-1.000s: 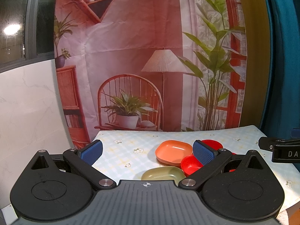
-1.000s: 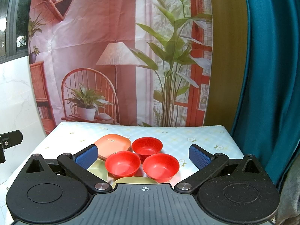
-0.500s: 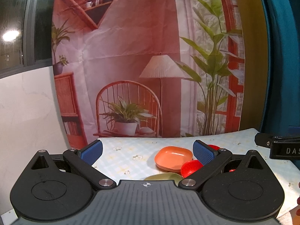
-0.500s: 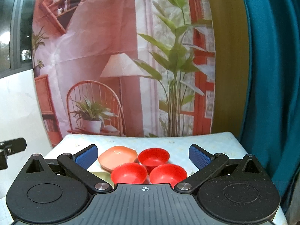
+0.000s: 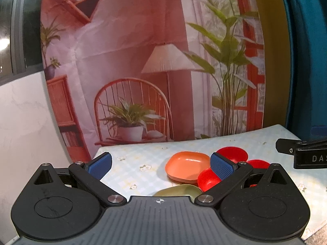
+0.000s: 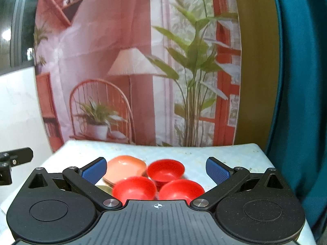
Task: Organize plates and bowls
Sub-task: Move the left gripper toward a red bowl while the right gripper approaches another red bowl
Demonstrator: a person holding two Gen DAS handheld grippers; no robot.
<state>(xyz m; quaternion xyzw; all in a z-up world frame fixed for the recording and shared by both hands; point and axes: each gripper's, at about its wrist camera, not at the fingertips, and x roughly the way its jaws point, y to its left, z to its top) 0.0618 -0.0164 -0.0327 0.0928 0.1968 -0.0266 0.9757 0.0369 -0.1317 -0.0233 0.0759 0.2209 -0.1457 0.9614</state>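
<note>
Three red bowls sit together on the table: far (image 6: 165,170), near left (image 6: 133,189), near right (image 6: 180,189). An orange square plate (image 6: 125,166) lies left of them; it also shows in the left wrist view (image 5: 187,166). An olive-green plate (image 5: 179,190) lies nearer, half hidden behind the left gripper body. My left gripper (image 5: 160,165) is open and empty, above the table left of the dishes. My right gripper (image 6: 156,168) is open and empty, with the bowls seen between its fingers, ahead of it.
The table (image 5: 132,175) has a pale checked floral cloth. A printed backdrop (image 5: 143,71) hangs behind it, a teal curtain (image 6: 296,102) to the right, a white wall (image 5: 24,122) to the left. The right gripper's side (image 5: 306,153) shows in the left view.
Both cameras have drifted a little. The dishes sit lower in the right wrist view than a second ago. Both grippers stay open and no dish has moved.
</note>
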